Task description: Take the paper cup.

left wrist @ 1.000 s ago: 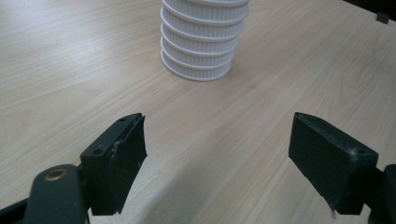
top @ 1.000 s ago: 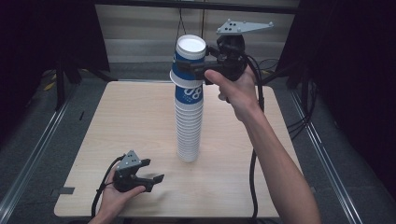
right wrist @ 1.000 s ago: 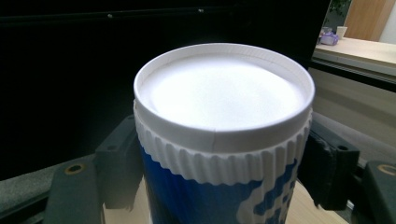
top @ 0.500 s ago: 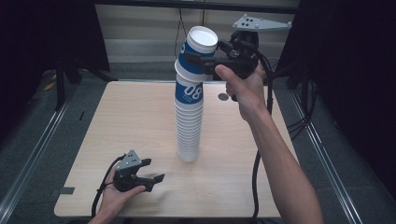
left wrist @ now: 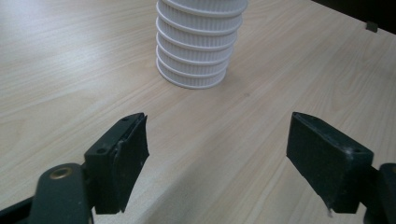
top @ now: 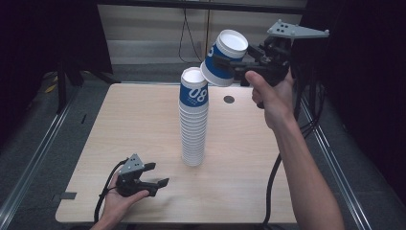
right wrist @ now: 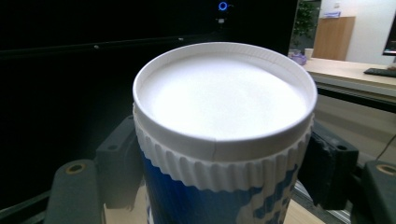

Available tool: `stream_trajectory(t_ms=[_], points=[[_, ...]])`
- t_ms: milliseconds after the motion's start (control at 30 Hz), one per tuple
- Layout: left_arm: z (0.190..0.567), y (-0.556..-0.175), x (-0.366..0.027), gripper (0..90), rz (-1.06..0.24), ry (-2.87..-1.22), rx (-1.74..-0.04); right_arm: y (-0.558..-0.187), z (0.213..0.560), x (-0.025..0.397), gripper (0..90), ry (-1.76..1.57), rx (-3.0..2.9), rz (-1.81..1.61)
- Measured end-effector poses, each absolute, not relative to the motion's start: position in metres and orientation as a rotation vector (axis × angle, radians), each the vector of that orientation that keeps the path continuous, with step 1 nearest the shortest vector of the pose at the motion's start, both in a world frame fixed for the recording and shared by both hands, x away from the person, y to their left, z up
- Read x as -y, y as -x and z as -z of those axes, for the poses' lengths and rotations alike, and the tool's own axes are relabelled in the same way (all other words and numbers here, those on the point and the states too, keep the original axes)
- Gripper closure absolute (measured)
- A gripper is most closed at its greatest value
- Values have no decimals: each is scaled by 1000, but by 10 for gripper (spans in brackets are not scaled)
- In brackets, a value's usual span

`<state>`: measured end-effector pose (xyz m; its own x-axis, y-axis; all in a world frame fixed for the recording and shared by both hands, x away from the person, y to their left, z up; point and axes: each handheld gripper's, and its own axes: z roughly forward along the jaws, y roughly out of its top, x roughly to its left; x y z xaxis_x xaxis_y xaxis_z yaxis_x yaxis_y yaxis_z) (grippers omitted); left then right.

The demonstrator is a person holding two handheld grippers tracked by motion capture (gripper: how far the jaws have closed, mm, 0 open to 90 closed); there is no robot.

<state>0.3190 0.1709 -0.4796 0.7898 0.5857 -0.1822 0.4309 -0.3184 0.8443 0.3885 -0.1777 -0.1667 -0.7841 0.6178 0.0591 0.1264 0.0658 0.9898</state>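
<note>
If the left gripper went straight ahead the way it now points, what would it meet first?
Probably the foot of the cup stack: it stands just ahead of the open left gripper, slightly to the left of centre, with bare table between. Depth is uncertain.

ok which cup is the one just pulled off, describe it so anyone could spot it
Find the tall cup stack standing mid-table. Up and to its right, the right gripper clamps a single blue-and-white cup in the air. Unlike the nested cups, it is tilted and touches nothing else.
</note>
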Motion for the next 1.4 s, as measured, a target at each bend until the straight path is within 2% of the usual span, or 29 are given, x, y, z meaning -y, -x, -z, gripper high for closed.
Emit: stream_trajectory(t_ms=[367, 867, 1133, 1400], points=[[477, -321, -172, 163, -171, -1945, -772, -374, 188, 212, 261, -796, -1961, -1724], [451, -325, -172, 159, -179, -1892, -722, -346, 241, 218, 262, -812, -2043, -1684], [433, -330, -149, 158, -162, -1916, -641, -336, 283, 219, 264, -846, -2091, -1693], [418, -334, -120, 158, -153, -1908, -567, -329, 309, 214, 265, -848, -2116, -1725]])
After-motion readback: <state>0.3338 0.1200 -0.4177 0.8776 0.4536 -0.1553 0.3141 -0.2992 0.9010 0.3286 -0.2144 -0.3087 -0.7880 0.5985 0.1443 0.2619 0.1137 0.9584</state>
